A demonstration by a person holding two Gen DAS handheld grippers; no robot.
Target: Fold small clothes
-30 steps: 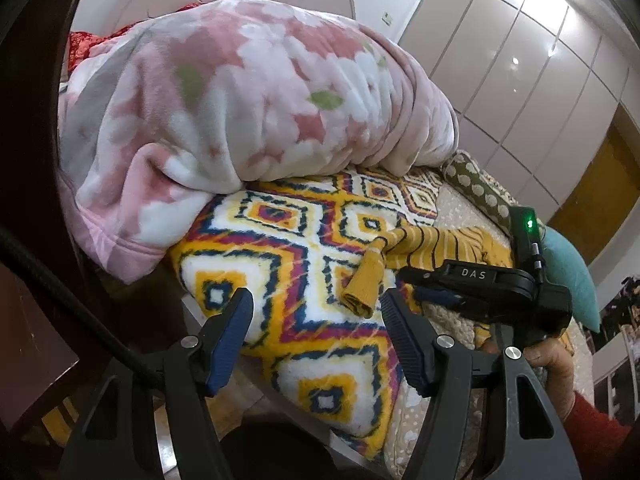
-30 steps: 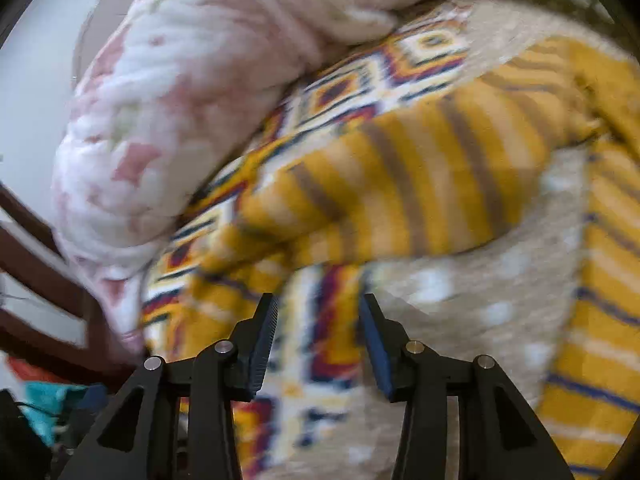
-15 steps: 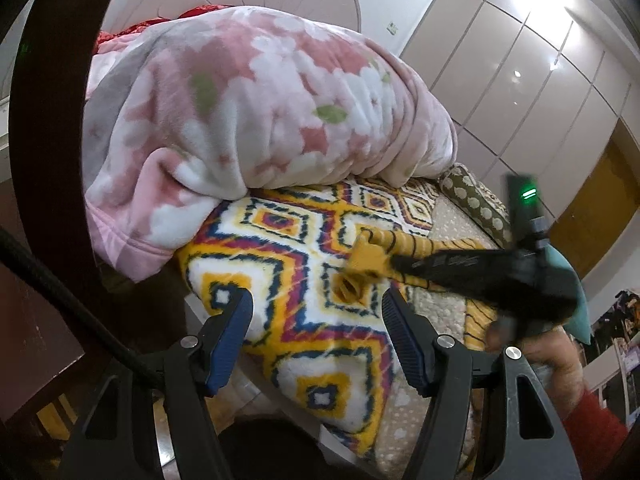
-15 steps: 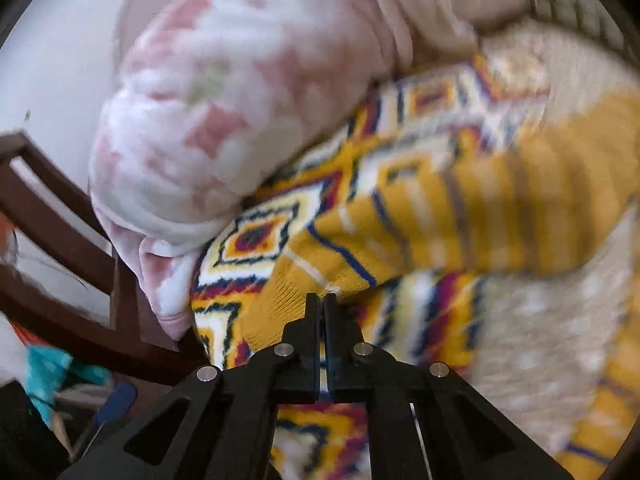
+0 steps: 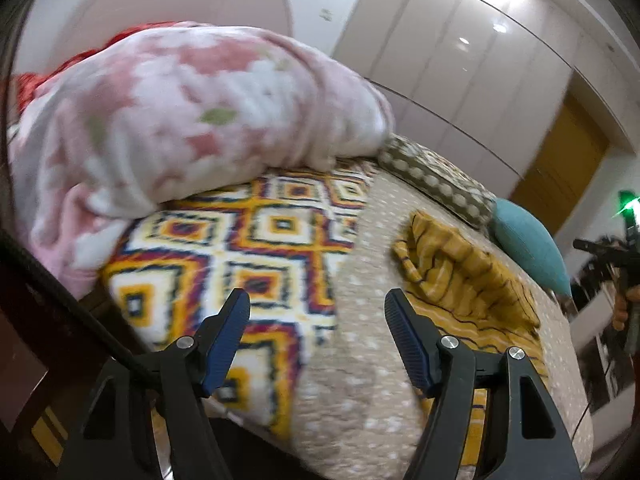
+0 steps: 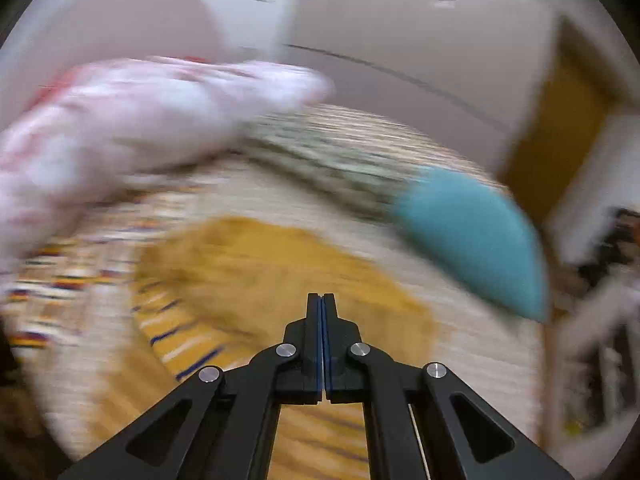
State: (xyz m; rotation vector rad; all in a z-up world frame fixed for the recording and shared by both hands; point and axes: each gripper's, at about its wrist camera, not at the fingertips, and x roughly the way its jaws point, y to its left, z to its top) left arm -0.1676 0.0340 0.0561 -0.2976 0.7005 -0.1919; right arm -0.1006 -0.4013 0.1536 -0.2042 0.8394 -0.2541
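A small yellow striped garment (image 5: pixel 460 276) lies bunched on the beige dotted bedspread (image 5: pixel 360 380), its sleeve folded in over the body. It also shows, blurred, in the right wrist view (image 6: pixel 256 280). My left gripper (image 5: pixel 318 320) is open and empty, low over the bed's near edge, left of the garment. My right gripper (image 6: pixel 323 308) has its jaws pressed together with nothing visible between them, above the garment. It shows far right in the left wrist view (image 5: pixel 616 248), off the bed.
A pink floral blanket (image 5: pixel 180 120) is heaped at the back left on a patterned yellow throw (image 5: pixel 240 248). A dotted cushion (image 5: pixel 432 184) and a teal pillow (image 5: pixel 528 248) lie along the far side. Dark wooden frame (image 5: pixel 24 312) at left.
The sleeve was carried from the left across onto the garment's body and let go. My right gripper shut, then swung away to the right off the bed. My left gripper stayed open.
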